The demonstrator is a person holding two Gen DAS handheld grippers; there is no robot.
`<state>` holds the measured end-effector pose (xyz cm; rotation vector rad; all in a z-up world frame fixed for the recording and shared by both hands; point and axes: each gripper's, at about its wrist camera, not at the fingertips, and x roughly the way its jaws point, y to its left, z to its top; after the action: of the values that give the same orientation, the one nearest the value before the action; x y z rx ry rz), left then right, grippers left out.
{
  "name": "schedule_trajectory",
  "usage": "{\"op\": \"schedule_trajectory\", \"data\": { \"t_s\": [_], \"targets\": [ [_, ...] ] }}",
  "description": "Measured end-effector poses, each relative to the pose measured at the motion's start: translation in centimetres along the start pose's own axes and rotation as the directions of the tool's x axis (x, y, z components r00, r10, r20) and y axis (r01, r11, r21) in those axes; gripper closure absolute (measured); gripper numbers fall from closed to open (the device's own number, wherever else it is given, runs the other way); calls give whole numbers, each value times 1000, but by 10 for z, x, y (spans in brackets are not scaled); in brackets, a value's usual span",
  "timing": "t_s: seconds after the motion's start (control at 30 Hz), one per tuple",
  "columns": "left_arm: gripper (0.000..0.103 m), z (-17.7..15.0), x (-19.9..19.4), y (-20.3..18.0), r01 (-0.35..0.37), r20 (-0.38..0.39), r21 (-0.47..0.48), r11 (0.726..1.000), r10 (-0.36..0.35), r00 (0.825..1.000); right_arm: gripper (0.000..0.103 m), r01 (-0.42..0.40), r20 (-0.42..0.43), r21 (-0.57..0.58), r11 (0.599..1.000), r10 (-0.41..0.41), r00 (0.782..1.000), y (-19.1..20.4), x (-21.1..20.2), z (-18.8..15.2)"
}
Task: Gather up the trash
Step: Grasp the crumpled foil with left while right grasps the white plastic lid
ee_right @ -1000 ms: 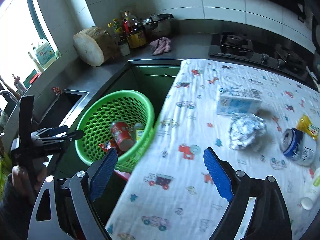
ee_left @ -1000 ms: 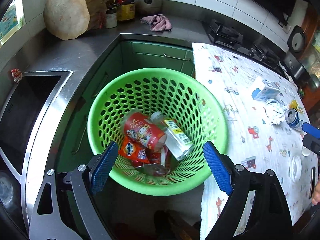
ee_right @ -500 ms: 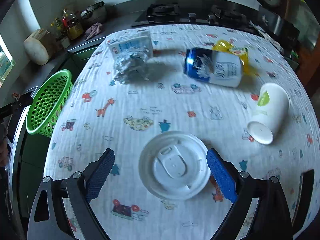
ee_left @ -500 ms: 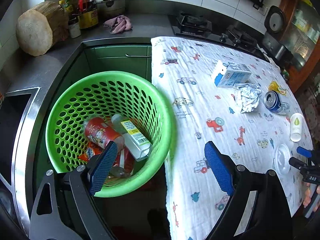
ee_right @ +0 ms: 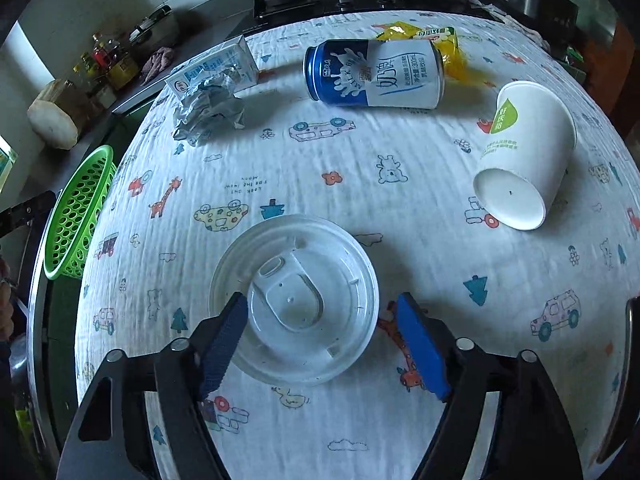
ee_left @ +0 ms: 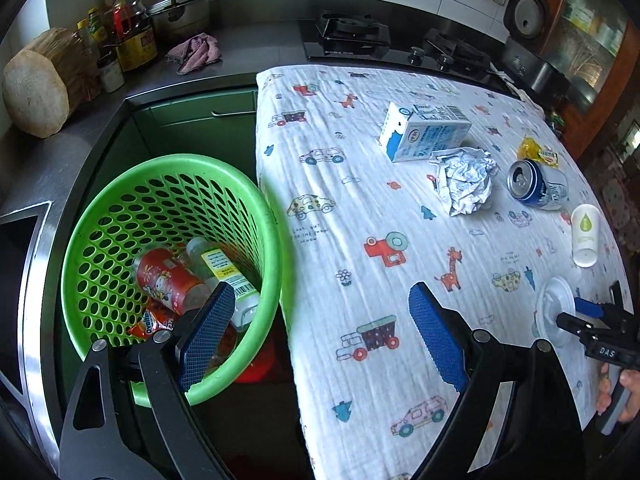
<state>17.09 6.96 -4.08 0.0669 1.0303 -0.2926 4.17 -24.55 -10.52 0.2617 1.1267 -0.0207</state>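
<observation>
A white plastic cup lid point(ee_right: 294, 300) lies flat on the patterned tablecloth point(ee_right: 360, 184). My right gripper point(ee_right: 320, 344) is open, its blue pads on either side of the lid's near edge, low over the cloth. It also shows in the left wrist view point(ee_left: 576, 312) at the lid point(ee_left: 554, 312). My left gripper point(ee_left: 320, 336) is open and empty, above the gap between the green basket point(ee_left: 120, 200) and the table. The basket holds a red can point(ee_left: 164, 280), a clear bottle point(ee_left: 228, 276) and a wrapper.
On the cloth lie a blue-and-white can point(ee_right: 376, 74), a white paper cup point(ee_right: 524, 160) on its side, crumpled foil point(ee_right: 208, 112), a milk carton point(ee_right: 216, 68) and a yellow wrapper point(ee_right: 436, 36). A steel counter with bottles and a wooden block point(ee_left: 36, 88) runs behind; a stove point(ee_left: 348, 36) is at the back.
My right gripper has moved down and forward so the lid now sits between its pads. My left gripper has swung right, away from over the basket toward the table.
</observation>
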Motion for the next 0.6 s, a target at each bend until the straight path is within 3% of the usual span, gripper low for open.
{"op": "schedule_trajectory", "data": {
  "t_s": [0.2, 0.37, 0.47, 0.5, 0.6],
  "targets": [
    [15, 9, 11, -23, 20, -12, 54, 998, -19, 1000, 54, -12, 5, 43, 999, 12, 1000, -10, 4, 2],
    [15, 19, 22, -52, 53, -17, 114, 992, -51, 999, 80, -17, 10, 73, 997, 17, 1000, -19, 3, 5],
    [15, 27, 34, -71, 79, -26, 150, 986, -76, 997, 85, -20, 12, 74, 997, 19, 1000, -21, 2, 4],
    [15, 30, 38, -77, 86, -31, 160, 983, -82, 996, 96, -18, 17, 71, 997, 17, 1000, -21, 1, 4],
    [15, 41, 53, -96, 112, -43, 192, 975, -106, 993, 96, -19, 27, 72, 997, 17, 999, -21, -2, 2]
  ]
}}
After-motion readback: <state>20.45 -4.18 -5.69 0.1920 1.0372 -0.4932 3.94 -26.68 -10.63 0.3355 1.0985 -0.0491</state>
